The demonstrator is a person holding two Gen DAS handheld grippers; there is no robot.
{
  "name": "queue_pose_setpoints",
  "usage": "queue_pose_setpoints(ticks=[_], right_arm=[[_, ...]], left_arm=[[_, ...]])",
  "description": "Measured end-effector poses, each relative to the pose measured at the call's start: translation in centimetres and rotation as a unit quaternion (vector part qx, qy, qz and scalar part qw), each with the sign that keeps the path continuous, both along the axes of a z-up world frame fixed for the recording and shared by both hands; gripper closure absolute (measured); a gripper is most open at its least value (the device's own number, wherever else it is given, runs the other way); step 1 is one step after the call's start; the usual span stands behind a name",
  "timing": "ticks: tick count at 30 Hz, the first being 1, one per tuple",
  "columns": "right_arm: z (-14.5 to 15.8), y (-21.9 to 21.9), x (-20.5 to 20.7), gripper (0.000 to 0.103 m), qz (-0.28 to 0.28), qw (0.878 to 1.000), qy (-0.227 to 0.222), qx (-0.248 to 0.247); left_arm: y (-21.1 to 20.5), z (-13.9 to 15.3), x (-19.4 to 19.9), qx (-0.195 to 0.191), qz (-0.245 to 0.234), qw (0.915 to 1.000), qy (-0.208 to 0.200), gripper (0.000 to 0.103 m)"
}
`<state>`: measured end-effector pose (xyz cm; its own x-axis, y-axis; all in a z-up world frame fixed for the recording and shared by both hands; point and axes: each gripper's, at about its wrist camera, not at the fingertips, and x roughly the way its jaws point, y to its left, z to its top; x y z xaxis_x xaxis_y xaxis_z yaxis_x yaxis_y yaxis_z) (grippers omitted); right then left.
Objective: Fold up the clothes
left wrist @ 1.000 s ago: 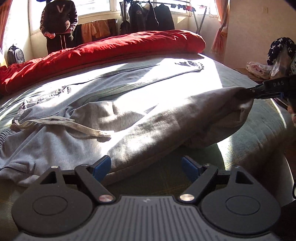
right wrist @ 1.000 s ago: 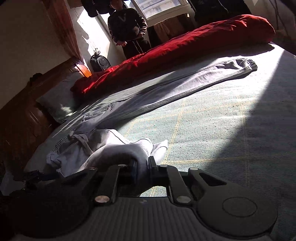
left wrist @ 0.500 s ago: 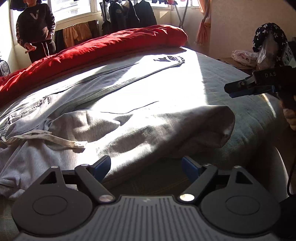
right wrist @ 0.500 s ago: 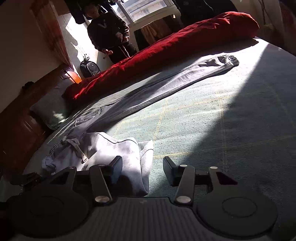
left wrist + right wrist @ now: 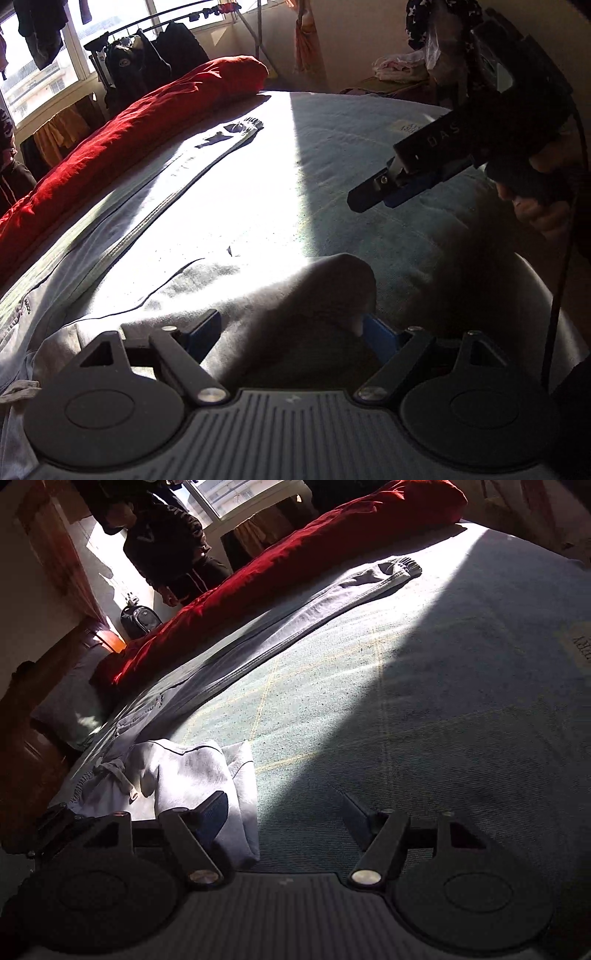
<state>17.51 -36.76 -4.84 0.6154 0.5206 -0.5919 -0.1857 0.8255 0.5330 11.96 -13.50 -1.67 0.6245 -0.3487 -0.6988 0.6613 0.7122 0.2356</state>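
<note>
Grey sweatpants (image 5: 155,229) lie on the green bedspread (image 5: 369,122). One leg stretches far across the bed to its cuff (image 5: 399,568). The other leg is folded back on itself, and its rounded fold (image 5: 325,284) sits between the wide-apart blue pads of my left gripper (image 5: 291,332), which is open. My right gripper (image 5: 284,812) is open too, with only bedspread between its fingers and the folded grey leg (image 5: 207,771) beside its left finger. From the left wrist view the right gripper (image 5: 369,197) hovers above the bed, clear of the cloth, held by a hand (image 5: 543,218).
A red duvet (image 5: 129,147) runs along the bed's far side. A person in dark clothes (image 5: 166,542) stands by the window near a backpack (image 5: 140,620). A clothes rack (image 5: 147,62) stands behind. A wooden headboard (image 5: 44,686) and pillow (image 5: 70,709) are at left, with piled clothes (image 5: 399,66) on a side table.
My right gripper let go of the grey leg's end, opened and lifted away to the right. The released leg settled into a fold, and my left gripper moved forward around it.
</note>
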Motion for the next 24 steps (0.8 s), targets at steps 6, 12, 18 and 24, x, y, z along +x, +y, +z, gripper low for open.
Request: queue_pose_setpoints(ticks=[6,12,18,24], right_arm=[[-0.8,-2.1,-0.2,0.031,-0.018,1.000,0.008,0.008],[-1.6,-3.2,0.0,0.031,-0.022,0.999,0.014,0.018],[-2.1,-2.8,0.6,0.031,-0.017,0.999,0.021,0.023],[-2.2,-1.1,1.2,0.031,0.002,0.999,0.028,0.038]], left_arm=[[-3.9,-1.5,1.3,0.044,-0.045,0.9977,-0.023,0.019],[-4.3,-1.9,3.2,0.046,-0.030,0.9984,0.015,0.091],[-1.3,0.1,3.5,0.018,0.013,0.9997,0.000,0.098],[3.5,2.7,4.6,0.008,0.100,0.9938,-0.049,0.098]])
